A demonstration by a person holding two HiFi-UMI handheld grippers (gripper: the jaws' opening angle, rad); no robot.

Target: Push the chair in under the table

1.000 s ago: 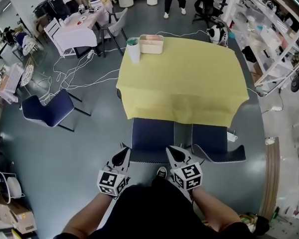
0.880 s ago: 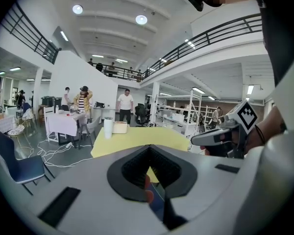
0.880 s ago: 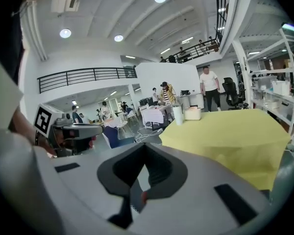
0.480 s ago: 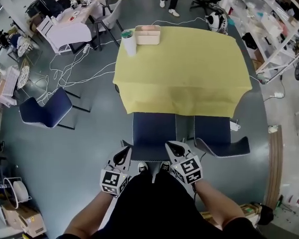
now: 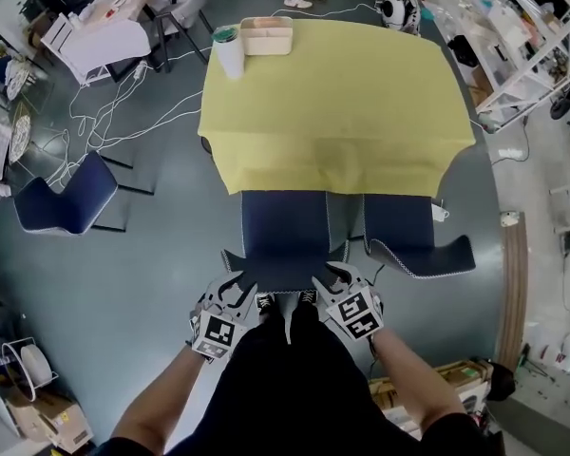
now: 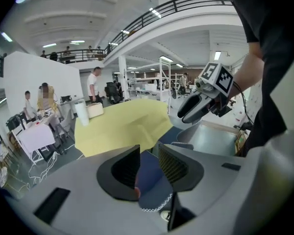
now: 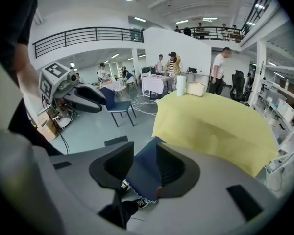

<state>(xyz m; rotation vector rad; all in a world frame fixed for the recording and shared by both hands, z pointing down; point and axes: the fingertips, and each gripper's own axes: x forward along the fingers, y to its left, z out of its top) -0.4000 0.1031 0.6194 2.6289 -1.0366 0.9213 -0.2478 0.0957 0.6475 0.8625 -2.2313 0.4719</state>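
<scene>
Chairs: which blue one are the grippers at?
The left chair at the yellow table: the left gripper and right gripper, jaws just opening, straddle its backrest. Its right neighbour and the far-left chair stand untouched.

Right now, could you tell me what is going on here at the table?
A person stands behind a navy chair at the yellow-clothed table, with a gripper in each hand. The left gripper and the right gripper are at the top edge of the chair's backrest. Their jaws have just been opening, with the backrest edge between them, not clamped. Most of the seat shows outside the cloth's edge, so the chair is not yet pushed in.
</scene>
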